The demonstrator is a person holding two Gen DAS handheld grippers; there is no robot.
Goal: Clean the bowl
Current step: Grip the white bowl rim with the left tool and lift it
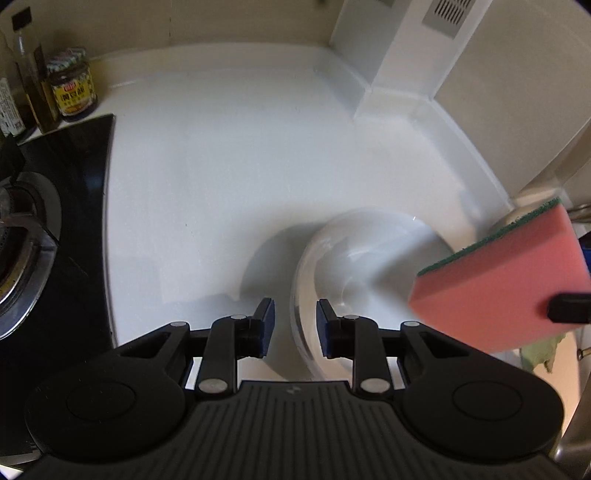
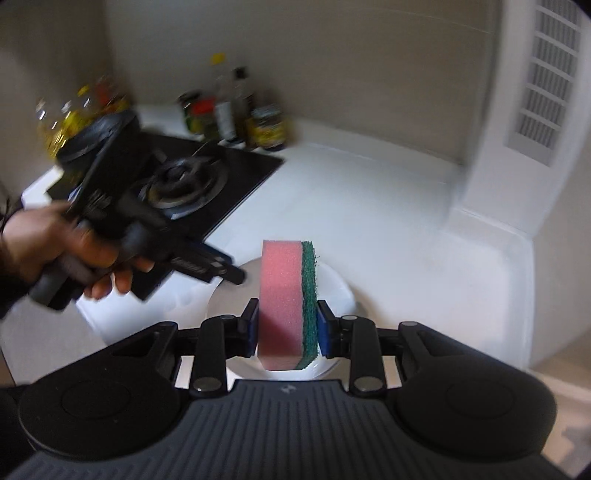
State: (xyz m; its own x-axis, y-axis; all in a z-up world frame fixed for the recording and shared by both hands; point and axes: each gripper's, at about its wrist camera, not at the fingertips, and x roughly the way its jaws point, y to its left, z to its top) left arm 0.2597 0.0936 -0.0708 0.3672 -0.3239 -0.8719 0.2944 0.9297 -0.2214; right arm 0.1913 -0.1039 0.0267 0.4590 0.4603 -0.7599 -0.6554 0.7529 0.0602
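A white, round ceramic bowl (image 1: 365, 266) sat on the pale, glossy counter (image 1: 229, 162), just to the right of the black glass gas hob (image 1: 70, 206) with its steel burner ring. In the left wrist view the left gripper (image 1: 295, 328) hung over the bowl's near rim with its jaws spread apart and nothing between the blue pads (image 1: 269, 325) — the rim showed in the gap, blurred, and whether either pad touched it could not be told. The right gripper (image 2: 284, 328) had its jaws clenched on a rectangular pink sponge with a dark green scouring layer (image 2: 286, 302), held on edge above the bowl (image 2: 332, 288), the green face against the right-hand pad. In the left view that sponge (image 1: 498, 280) hung over the bowl's right side. A person's hand (image 2: 62, 254) gripped the handle of the left gripper, seen blurred at the left of the right wrist view. A cluster of condiment bottles and jars (image 2: 236, 114) stood against the wall behind the hob, and a white boxed column with a vent grille (image 1: 447, 14) rose in the far corner.
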